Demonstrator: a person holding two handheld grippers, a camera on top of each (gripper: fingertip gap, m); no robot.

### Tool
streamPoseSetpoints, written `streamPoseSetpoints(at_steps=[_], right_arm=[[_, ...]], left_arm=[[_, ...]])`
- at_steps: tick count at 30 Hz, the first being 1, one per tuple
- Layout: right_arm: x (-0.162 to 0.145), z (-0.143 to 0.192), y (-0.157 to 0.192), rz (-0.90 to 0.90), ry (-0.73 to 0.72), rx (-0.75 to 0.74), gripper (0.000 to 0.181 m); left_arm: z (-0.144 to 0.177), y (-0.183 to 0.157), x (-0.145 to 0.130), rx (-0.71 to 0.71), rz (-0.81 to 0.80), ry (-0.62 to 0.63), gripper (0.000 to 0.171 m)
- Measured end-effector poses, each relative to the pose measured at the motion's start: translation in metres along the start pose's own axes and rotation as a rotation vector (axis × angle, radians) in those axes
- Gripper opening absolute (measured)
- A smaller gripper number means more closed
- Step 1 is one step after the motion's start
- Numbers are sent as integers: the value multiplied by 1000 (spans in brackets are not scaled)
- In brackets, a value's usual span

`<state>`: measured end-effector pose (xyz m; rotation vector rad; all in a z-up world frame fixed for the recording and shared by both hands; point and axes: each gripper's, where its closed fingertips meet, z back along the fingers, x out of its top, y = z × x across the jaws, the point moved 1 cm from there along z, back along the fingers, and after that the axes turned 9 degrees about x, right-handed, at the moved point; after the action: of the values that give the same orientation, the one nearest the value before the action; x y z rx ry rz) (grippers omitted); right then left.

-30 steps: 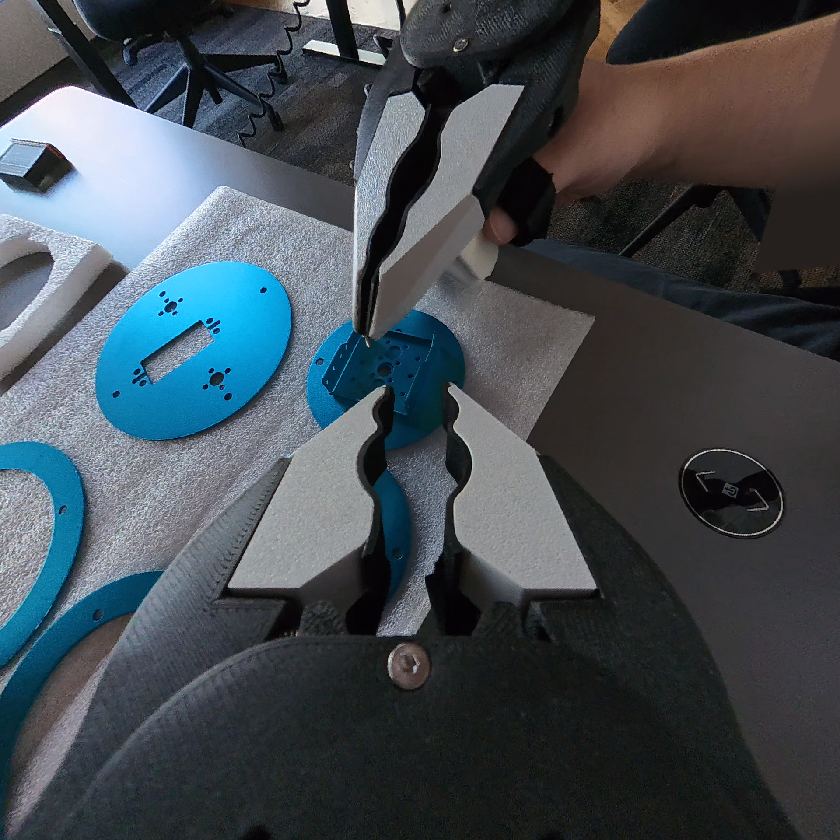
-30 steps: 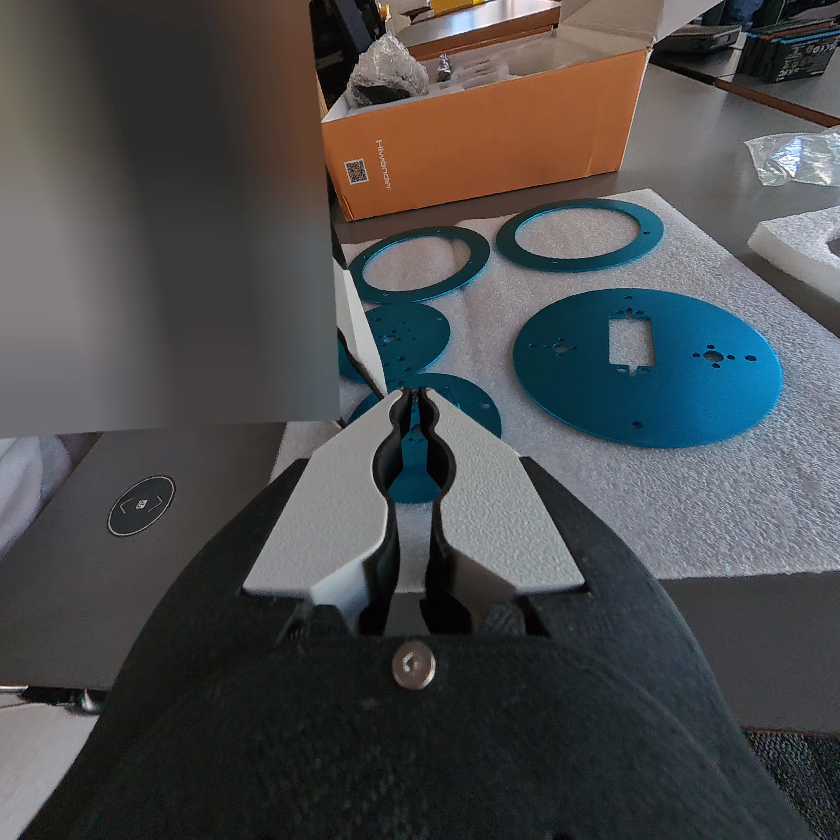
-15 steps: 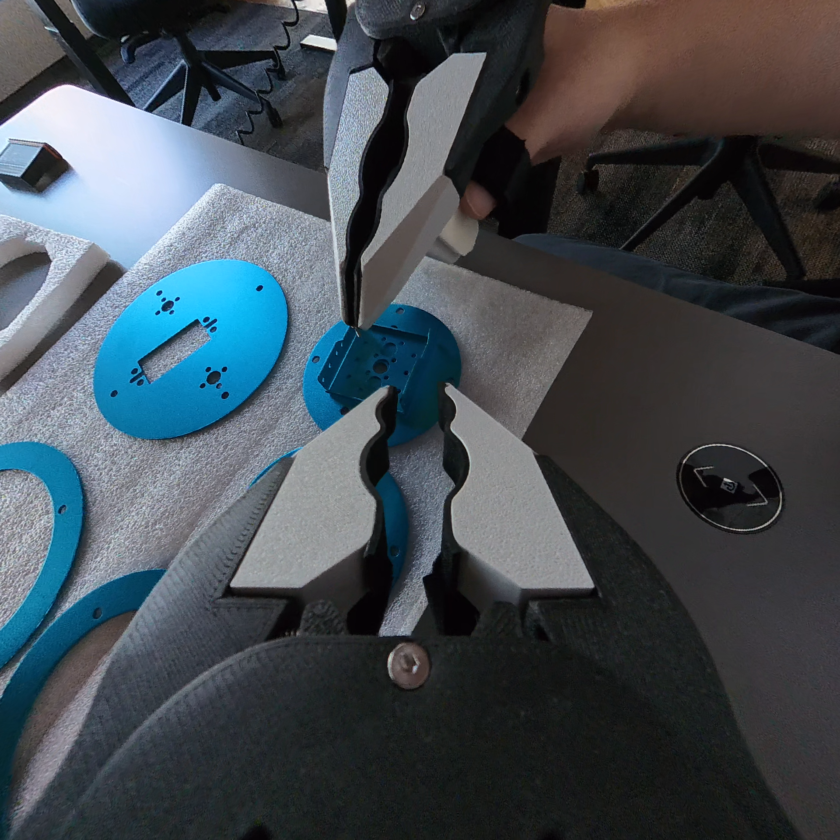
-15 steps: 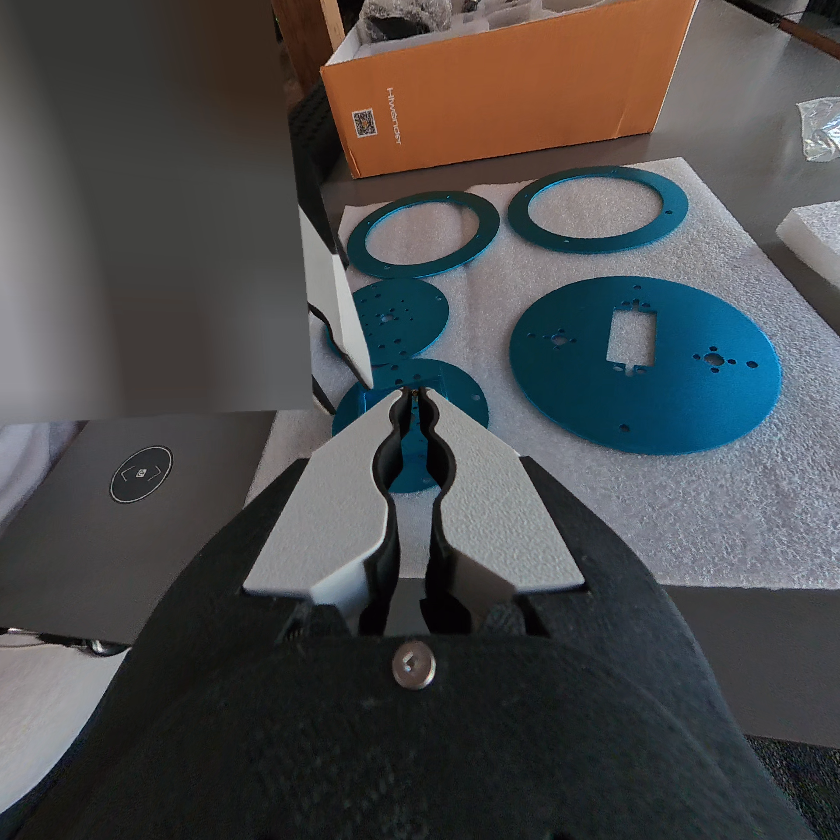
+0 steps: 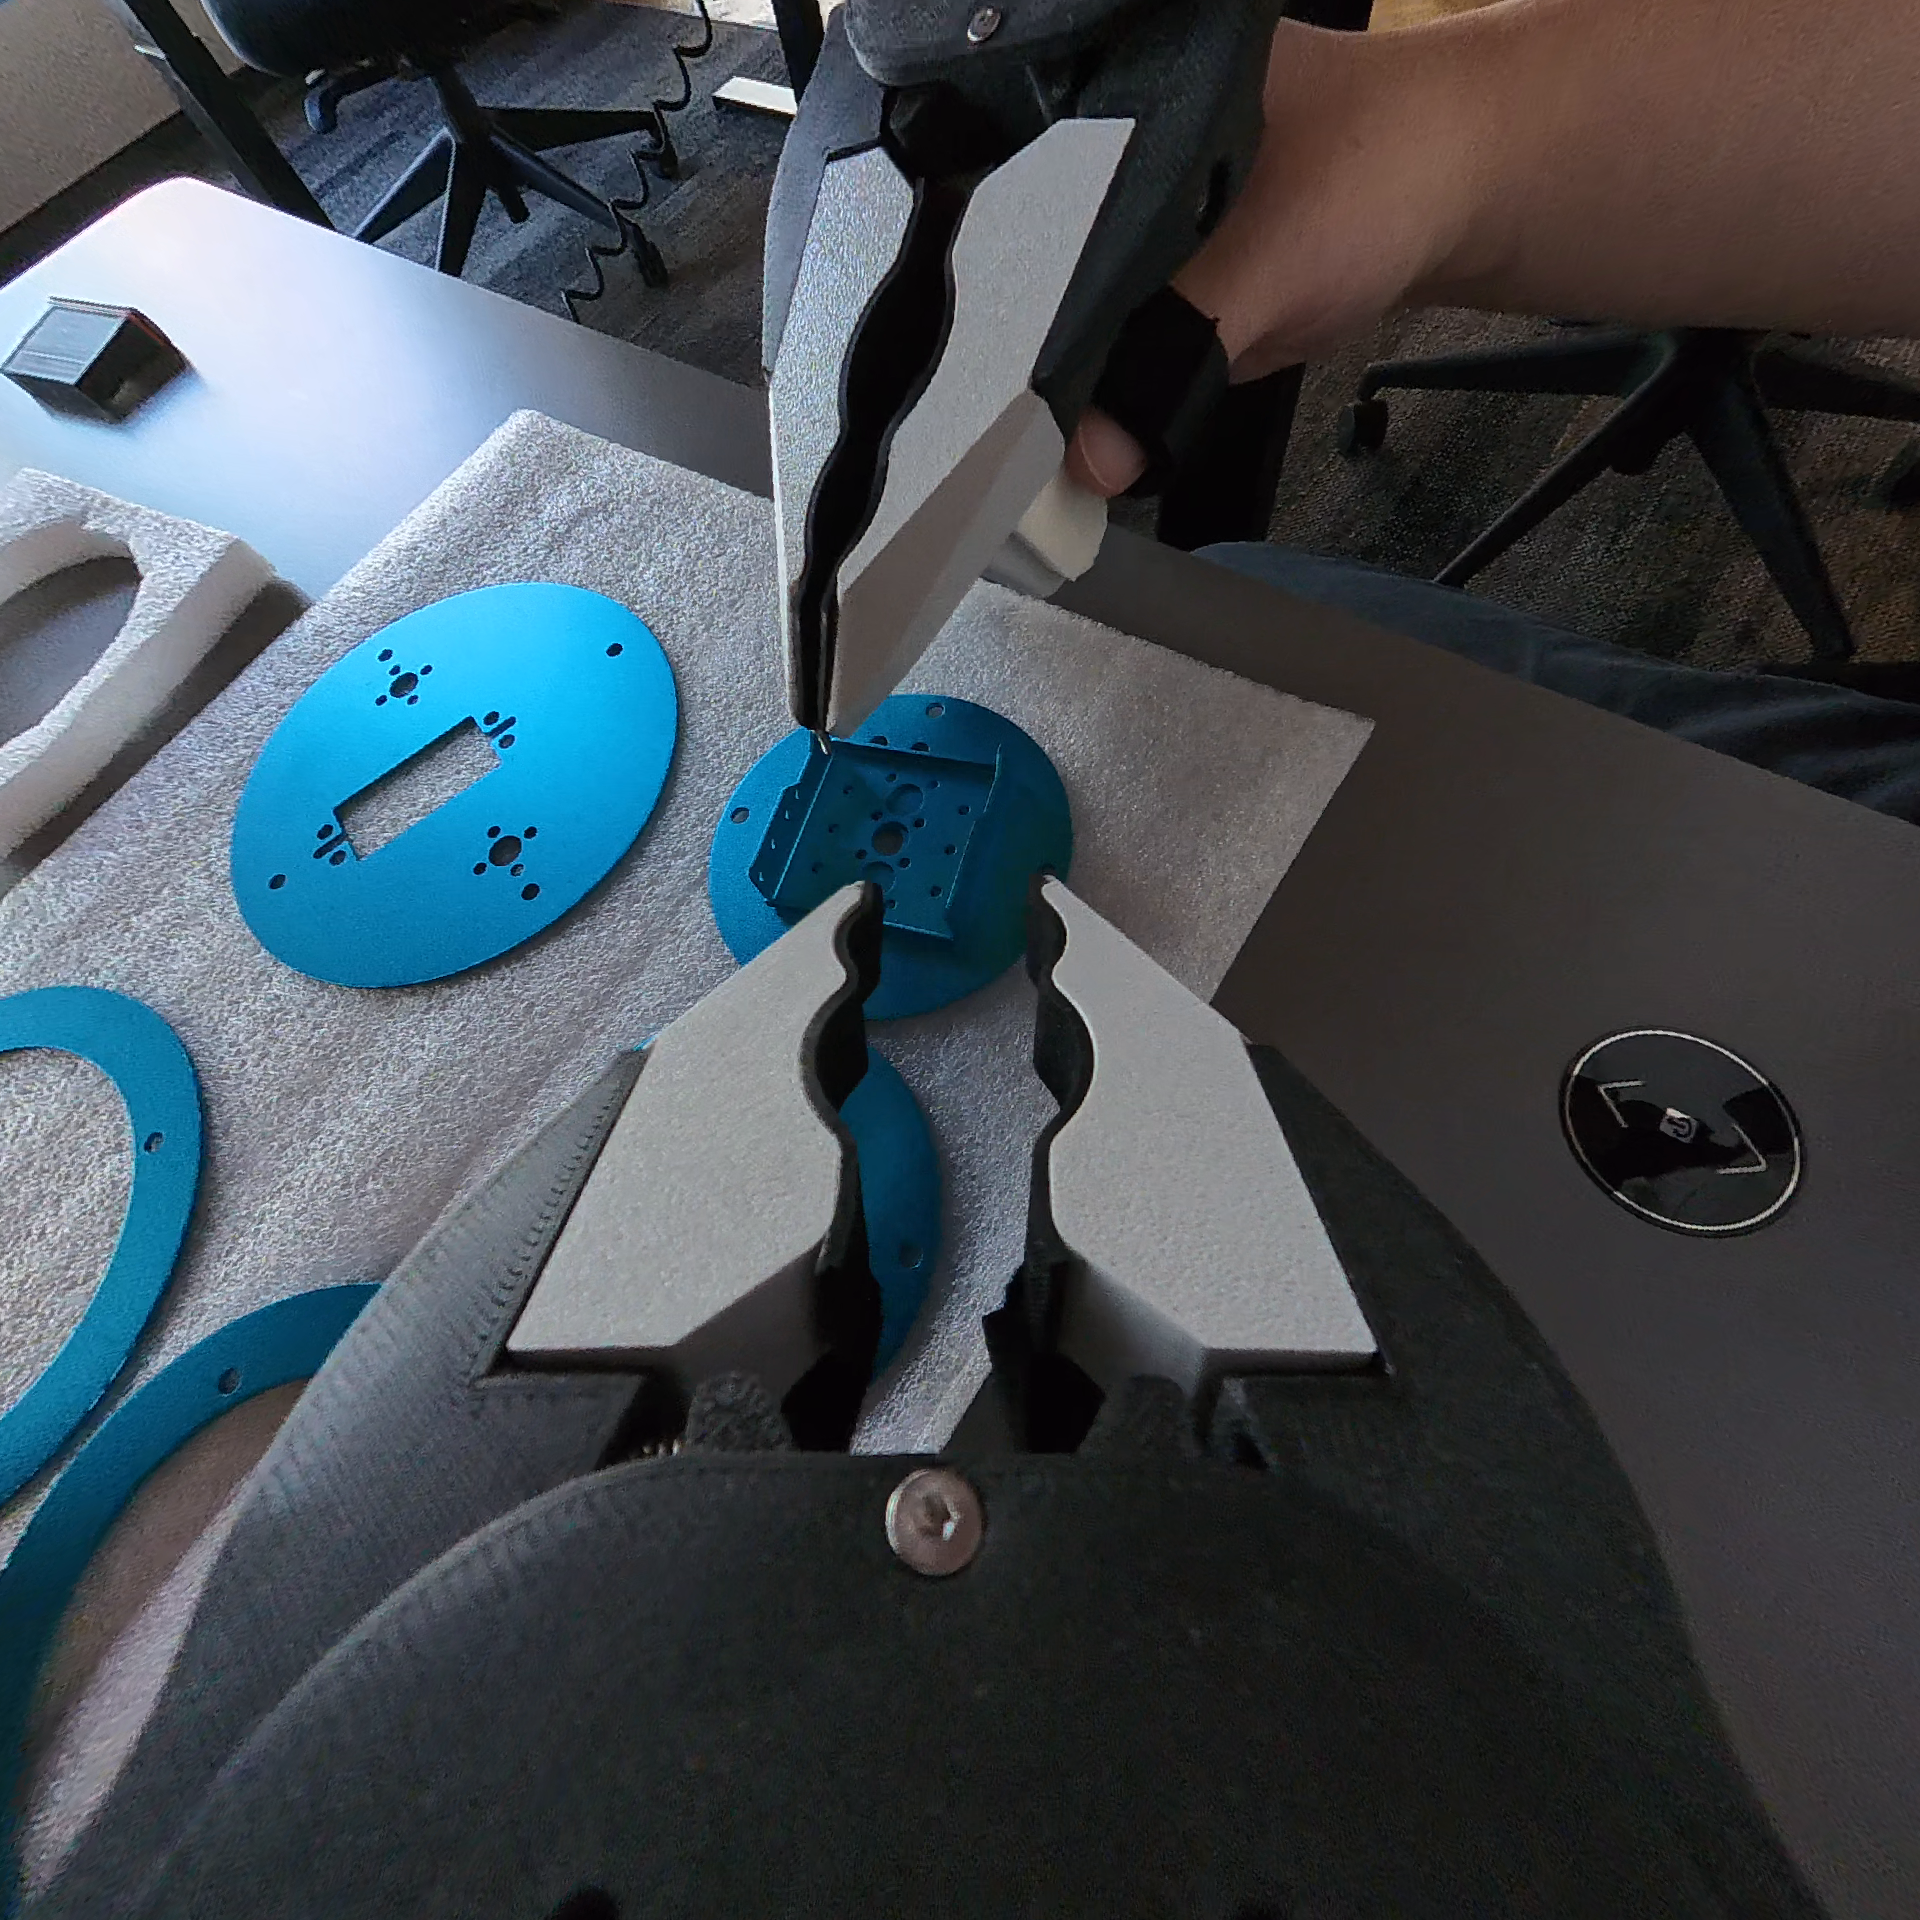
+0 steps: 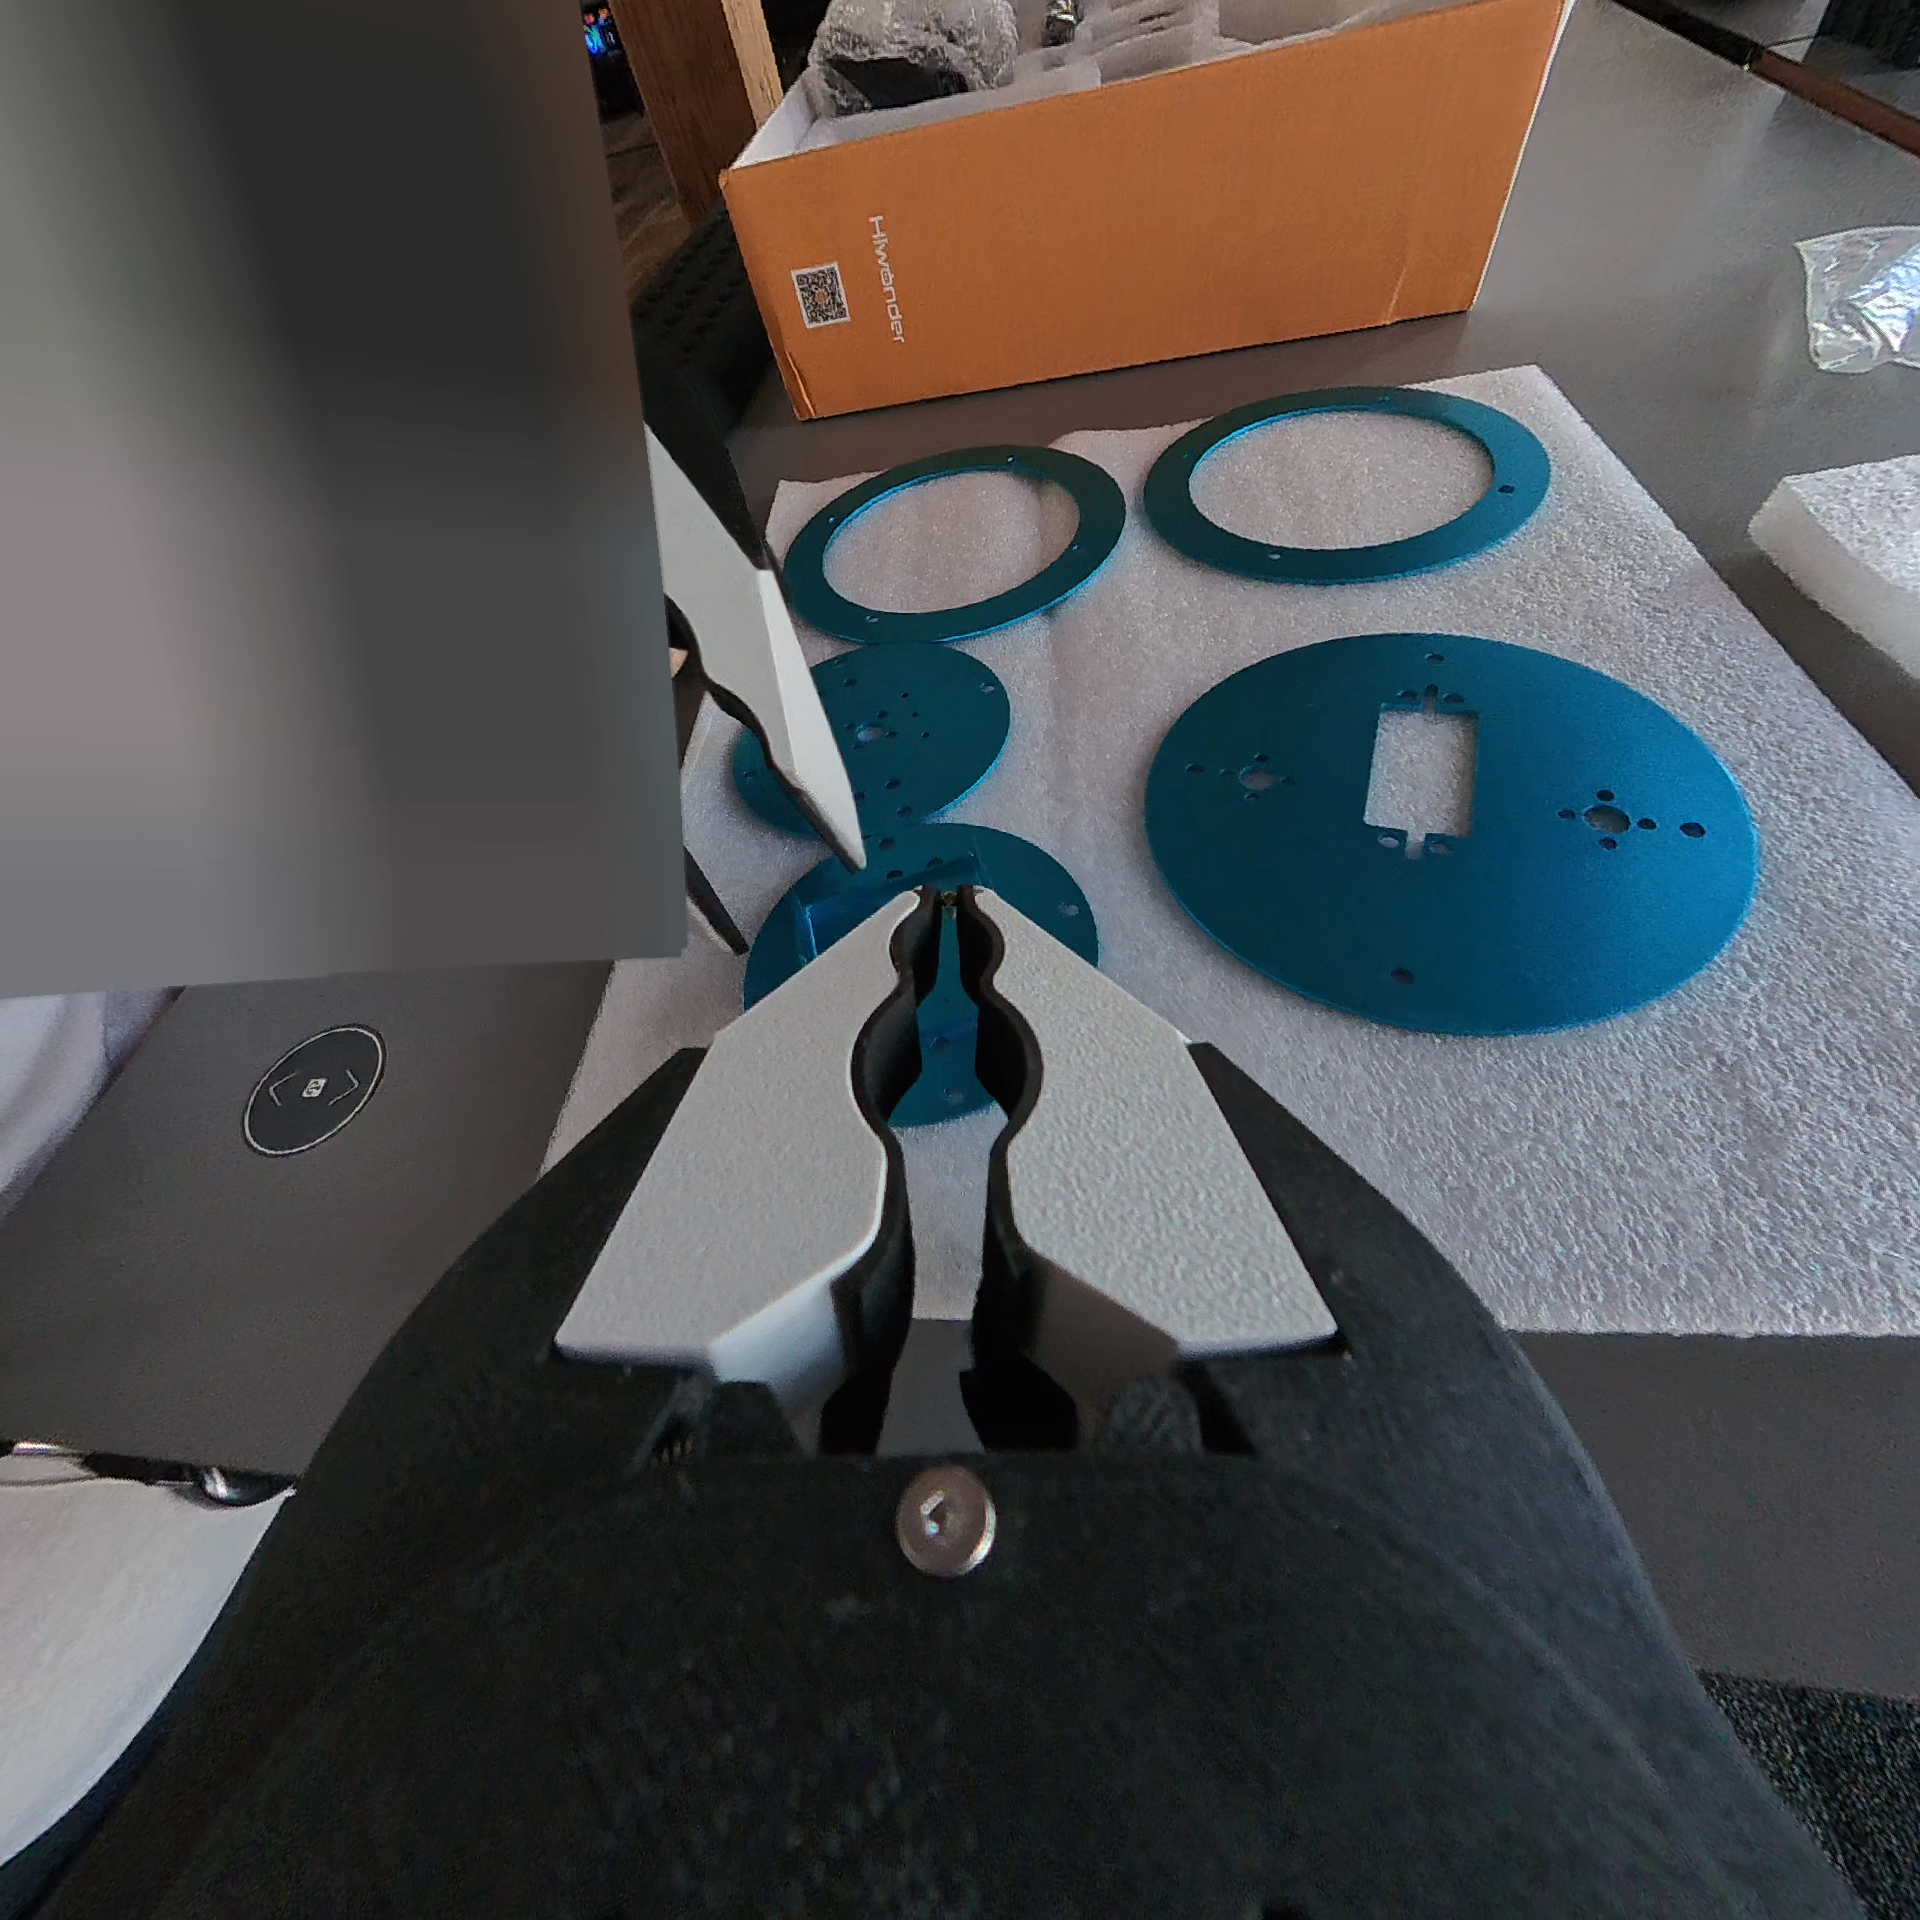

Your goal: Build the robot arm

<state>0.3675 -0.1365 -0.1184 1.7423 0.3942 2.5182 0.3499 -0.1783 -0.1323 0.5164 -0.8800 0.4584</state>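
Note:
A small blue U-shaped bracket (image 5: 883,831) lies on a small blue disc (image 5: 1039,831) on a white foam sheet (image 5: 1174,727). My right gripper (image 6: 945,896) is shut on a tiny metal screw (image 6: 948,899). It holds the screw point-down just above the bracket's far left corner; the left wrist view shows this gripper (image 5: 821,727) coming down from above. My left gripper (image 5: 956,891) is open and empty, with its tips at the bracket's near edge. One of its fingers (image 6: 769,707) shows beside the bracket (image 6: 831,914) in the right wrist view.
On the foam lie a large blue disc (image 6: 1455,842) with a rectangular cutout, two blue rings (image 6: 956,540) (image 6: 1351,488) and a second small disc (image 6: 894,727). An orange box (image 6: 1143,229) stands behind. A flat black case (image 5: 1558,935) lies beside the foam. There is about 4 cm between the tips of the two grippers.
My right gripper has tilted and come closer over the bracket, keeping the screw at its far left corner. My left gripper has hardly moved.

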Motion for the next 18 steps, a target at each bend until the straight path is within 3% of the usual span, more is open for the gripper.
streamPoseSetpoints(at_steps=[18], right_arm=[[-2,0,5,2,-18,14,1]], left_arm=[[-2,6,-1,16,41,17,18]])
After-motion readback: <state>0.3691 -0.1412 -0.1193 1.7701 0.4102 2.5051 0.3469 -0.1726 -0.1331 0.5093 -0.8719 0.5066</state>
